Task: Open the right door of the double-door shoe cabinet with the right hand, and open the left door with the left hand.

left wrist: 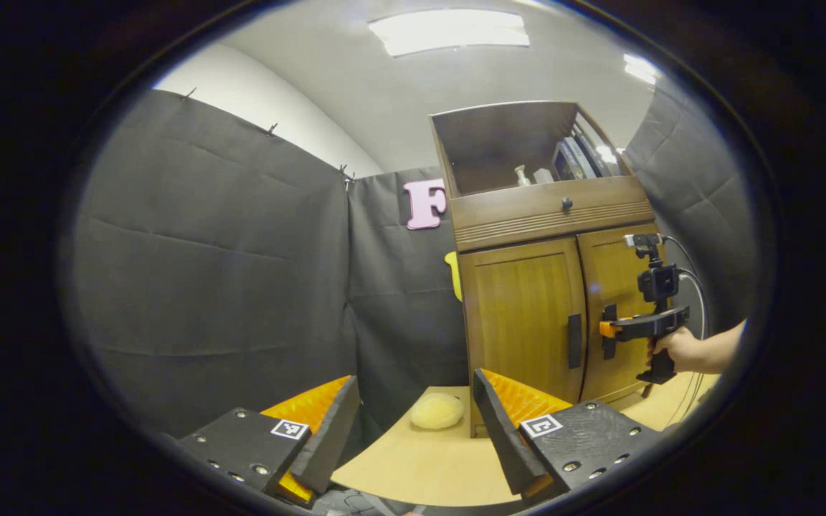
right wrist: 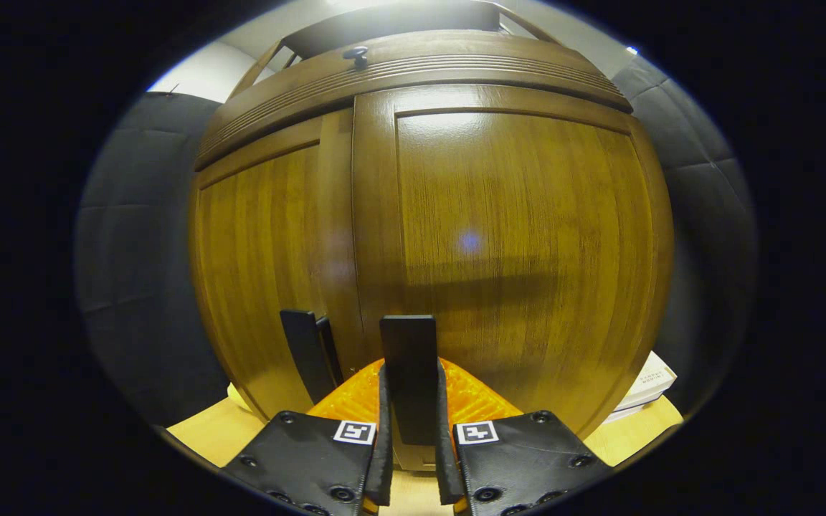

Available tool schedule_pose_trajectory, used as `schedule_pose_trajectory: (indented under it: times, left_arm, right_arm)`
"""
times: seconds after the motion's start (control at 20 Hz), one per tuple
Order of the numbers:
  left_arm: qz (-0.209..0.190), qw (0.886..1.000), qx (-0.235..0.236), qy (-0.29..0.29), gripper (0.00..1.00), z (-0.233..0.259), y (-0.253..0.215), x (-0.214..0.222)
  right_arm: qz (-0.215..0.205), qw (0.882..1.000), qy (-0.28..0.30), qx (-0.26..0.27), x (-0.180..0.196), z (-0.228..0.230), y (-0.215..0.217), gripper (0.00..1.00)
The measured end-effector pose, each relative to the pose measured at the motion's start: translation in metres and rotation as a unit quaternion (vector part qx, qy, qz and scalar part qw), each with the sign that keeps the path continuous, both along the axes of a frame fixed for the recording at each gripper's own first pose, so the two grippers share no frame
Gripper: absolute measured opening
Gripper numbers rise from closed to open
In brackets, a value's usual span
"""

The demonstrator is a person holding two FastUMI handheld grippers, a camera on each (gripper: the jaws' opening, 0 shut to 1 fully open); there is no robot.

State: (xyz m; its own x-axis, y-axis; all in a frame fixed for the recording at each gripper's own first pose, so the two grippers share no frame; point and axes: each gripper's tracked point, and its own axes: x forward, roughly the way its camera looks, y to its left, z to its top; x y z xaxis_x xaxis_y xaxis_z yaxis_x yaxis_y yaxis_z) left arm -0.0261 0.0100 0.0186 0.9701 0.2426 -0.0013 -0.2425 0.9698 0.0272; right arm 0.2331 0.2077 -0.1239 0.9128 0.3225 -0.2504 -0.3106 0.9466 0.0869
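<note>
Left gripper view: the left gripper (left wrist: pixel 413 430) was held low with its fingers spread wide apart, nothing between them, above a light wooden floor board (left wrist: pixel 420 466). A pale yellow rounded object (left wrist: pixel 437 411) was seen lying on that board, just beside the cabinet's lower left corner. The shoe cabinet (left wrist: pixel 542 287) was recorded right of centre, upright, with both doors shut; the left door (left wrist: pixel 524 315) and its dark handle (left wrist: pixel 574 341) were untouched. Small items were noted in the open top shelf (left wrist: pixel 520 147), too small to identify. The right gripper (left wrist: pixel 608 331) was held by a hand (left wrist: pixel 678 350) at the right door (left wrist: pixel 617 308).

Right gripper view: the right gripper (right wrist: pixel 411 437) was closed on the right door's handle (right wrist: pixel 409 358), both fingers pressed against it. The left door's handle (right wrist: pixel 305 355) was seen just beside it. A stack of papers (right wrist: pixel 646 390) was noted at the cabinet's lower right.
</note>
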Motion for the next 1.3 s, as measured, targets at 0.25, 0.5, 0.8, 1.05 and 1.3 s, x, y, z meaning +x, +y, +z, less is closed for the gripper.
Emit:
schedule_pose_trajectory:
  times: [0.25,0.5,0.8,1.05,1.3]
  left_arm:
    - [-0.025,1.0,-0.006,-0.007,0.89,0.003,-0.006,-0.003]
    - [-0.05,0.999,-0.012,-0.01,0.91,0.004,-0.01,-0.003]
    - [-0.075,0.997,-0.018,-0.011,0.93,0.007,-0.015,-0.003]
    - [-0.1,0.995,-0.019,-0.01,0.93,0.009,-0.022,-0.004]
    - [-0.136,0.99,-0.02,-0.009,0.91,0.012,-0.028,-0.009]
  right_arm:
    - [0.003,1.0,0.0,-0.008,-0.028,0.003,-0.013,0.24]
    - [0.02,1.0,0.009,-0.003,-0.056,0.009,-0.03,0.24]
    - [0.025,1.0,0.014,-0.013,-0.09,0.015,-0.056,0.27]
    - [0.028,0.999,0.026,-0.011,-0.116,0.019,-0.084,0.24]
    - [0.022,0.999,0.034,-0.015,-0.14,0.02,-0.123,0.23]
